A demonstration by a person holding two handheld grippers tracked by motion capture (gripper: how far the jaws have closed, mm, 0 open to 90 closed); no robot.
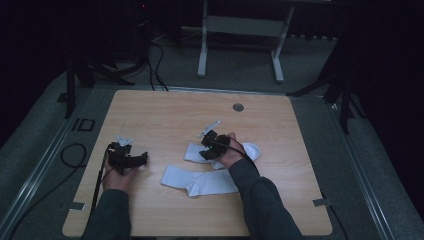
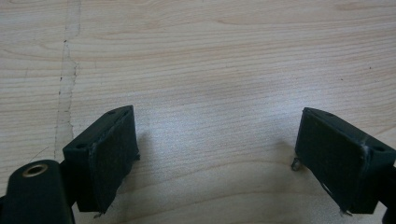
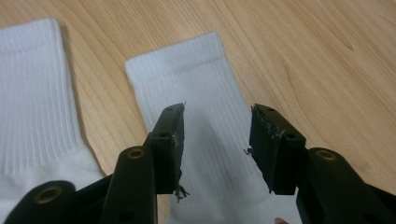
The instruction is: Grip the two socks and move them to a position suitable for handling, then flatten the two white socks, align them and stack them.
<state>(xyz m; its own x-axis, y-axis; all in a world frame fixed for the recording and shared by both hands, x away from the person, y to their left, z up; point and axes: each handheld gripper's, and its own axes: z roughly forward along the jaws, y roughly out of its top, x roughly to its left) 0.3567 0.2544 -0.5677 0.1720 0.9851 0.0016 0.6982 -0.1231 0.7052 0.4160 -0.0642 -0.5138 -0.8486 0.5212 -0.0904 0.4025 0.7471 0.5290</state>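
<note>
Two white socks lie on the wooden table (image 1: 165, 115). The nearer sock (image 1: 200, 181) is spread flat in front of the person. The farther sock (image 1: 250, 150) lies partly under the right hand. My right gripper (image 1: 207, 152) hovers over that sock's ribbed cuff end. In the right gripper view the gripper (image 3: 218, 111) is open, the farther sock's cuff (image 3: 187, 70) lies just below and between the jaws, and the nearer sock (image 3: 32, 93) is on the left. My left gripper (image 1: 131, 157) is near the table's left edge. Its jaws (image 2: 217, 116) are spread wide over bare wood.
A round cable grommet (image 1: 238, 107) sits near the table's far edge. Behind the table stands a white metal table frame (image 1: 202, 45). Cables (image 1: 72, 155) lie on the grey floor at the left. Bare wood runs across the far half of the table.
</note>
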